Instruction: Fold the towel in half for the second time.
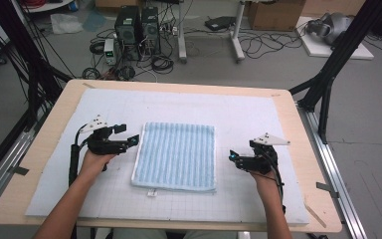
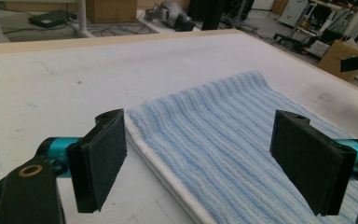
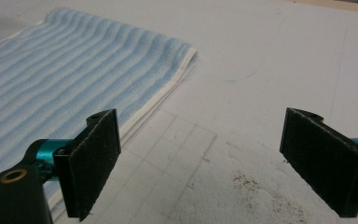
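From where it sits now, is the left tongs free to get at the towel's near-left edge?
Probably yes. The left tongs are open right beside the folded blue towel, its edge lying between the jaws, with nothing in between on the white mat.

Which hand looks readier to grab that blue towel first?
The left, probably. The left tool is open with its tips at the folded blue towel's left edge, which lies between its pads in its own view. The right tool, also open, sits apart from the right edge.
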`<state>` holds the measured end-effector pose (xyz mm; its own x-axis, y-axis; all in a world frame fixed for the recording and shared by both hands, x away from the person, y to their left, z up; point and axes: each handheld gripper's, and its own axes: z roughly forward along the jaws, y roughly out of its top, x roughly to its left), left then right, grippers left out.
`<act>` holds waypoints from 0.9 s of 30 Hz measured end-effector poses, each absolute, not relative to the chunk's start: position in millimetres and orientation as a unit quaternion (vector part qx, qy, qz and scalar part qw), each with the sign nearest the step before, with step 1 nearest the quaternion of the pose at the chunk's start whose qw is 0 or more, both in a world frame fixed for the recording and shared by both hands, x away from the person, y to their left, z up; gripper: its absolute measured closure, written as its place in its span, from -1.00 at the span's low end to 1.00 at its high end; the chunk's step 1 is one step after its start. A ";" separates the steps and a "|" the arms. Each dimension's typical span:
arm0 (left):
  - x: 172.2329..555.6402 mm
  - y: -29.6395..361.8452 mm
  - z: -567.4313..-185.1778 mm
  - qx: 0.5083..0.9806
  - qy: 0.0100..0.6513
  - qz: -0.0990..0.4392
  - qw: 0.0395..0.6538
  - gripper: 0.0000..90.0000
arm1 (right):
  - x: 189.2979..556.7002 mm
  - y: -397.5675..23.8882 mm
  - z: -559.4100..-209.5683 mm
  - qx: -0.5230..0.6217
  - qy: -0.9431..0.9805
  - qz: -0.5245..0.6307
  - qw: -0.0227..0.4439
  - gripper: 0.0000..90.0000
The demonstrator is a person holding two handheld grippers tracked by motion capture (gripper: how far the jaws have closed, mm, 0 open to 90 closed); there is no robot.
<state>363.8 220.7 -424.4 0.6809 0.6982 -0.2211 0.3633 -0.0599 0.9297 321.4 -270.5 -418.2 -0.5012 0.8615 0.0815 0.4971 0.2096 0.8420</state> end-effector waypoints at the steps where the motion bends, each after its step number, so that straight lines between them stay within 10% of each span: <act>1: 363.8 220.8 -424.5 0.713 0.374 0.144 0.575 -0.58 | 321.5 -270.0 -418.4 0.454 0.750 0.435 0.208 -0.75; 27: 428.0 202.9 -416.5 0.740 0.420 0.153 0.503 -0.52 | 320.6 -269.0 -418.9 0.444 0.752 0.447 0.191 -0.75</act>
<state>428.0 202.9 -416.5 0.6009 0.7752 -0.1950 0.4666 -0.1421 0.8730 320.6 -269.0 -418.9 -0.5322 0.8395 0.1097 0.4977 0.2054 0.8427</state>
